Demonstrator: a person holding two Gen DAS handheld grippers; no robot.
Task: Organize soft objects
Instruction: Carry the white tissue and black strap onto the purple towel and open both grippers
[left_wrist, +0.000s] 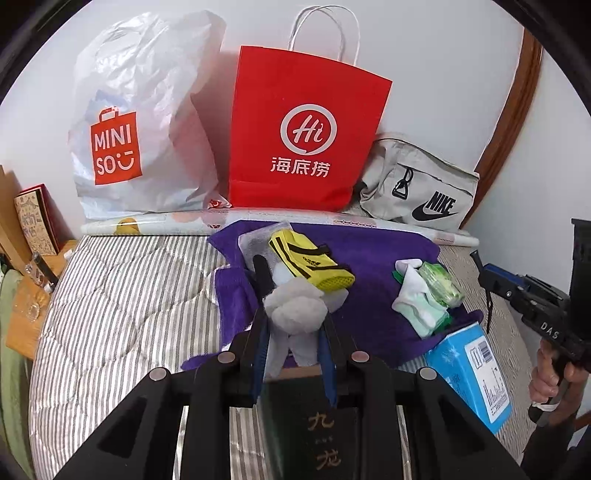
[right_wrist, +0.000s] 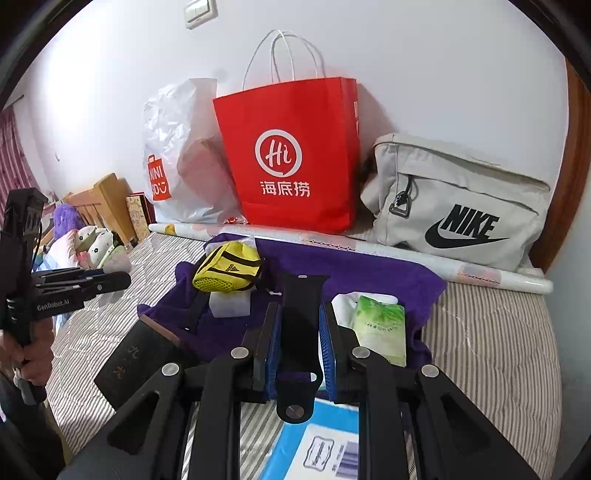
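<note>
Left wrist view: left gripper (left_wrist: 293, 314) clamped on a grey fluffy plush (left_wrist: 295, 308), held above the purple towel (left_wrist: 369, 266). Towel spread on the striped mattress (left_wrist: 122, 295). On the towel, just behind the plush: yellow Adidas pouch (left_wrist: 312, 266) on a clear plastic packet. Toward the towel's right side: white-and-mint socks (left_wrist: 417, 302) with a green tissue pack (left_wrist: 441, 286) on top. Blue box (left_wrist: 469, 373) at the towel's front right corner. Dark book (left_wrist: 317, 417) below the jaws, at the towel's near edge. Behind the towel, against the wall: white Miniso bag (left_wrist: 144, 122), red paper bag (left_wrist: 303, 125), beige Nike bag (left_wrist: 421, 184). Other gripper in a hand at right edge.

Right wrist view: right gripper (right_wrist: 297, 328) clamped on a black watch strap (right_wrist: 299, 317), strap upright between the blue pads, above the purple towel. Yellow pouch on the towel's far left part, green pack just right of the jaws. Left gripper at far left, off the towel's left side.
</note>
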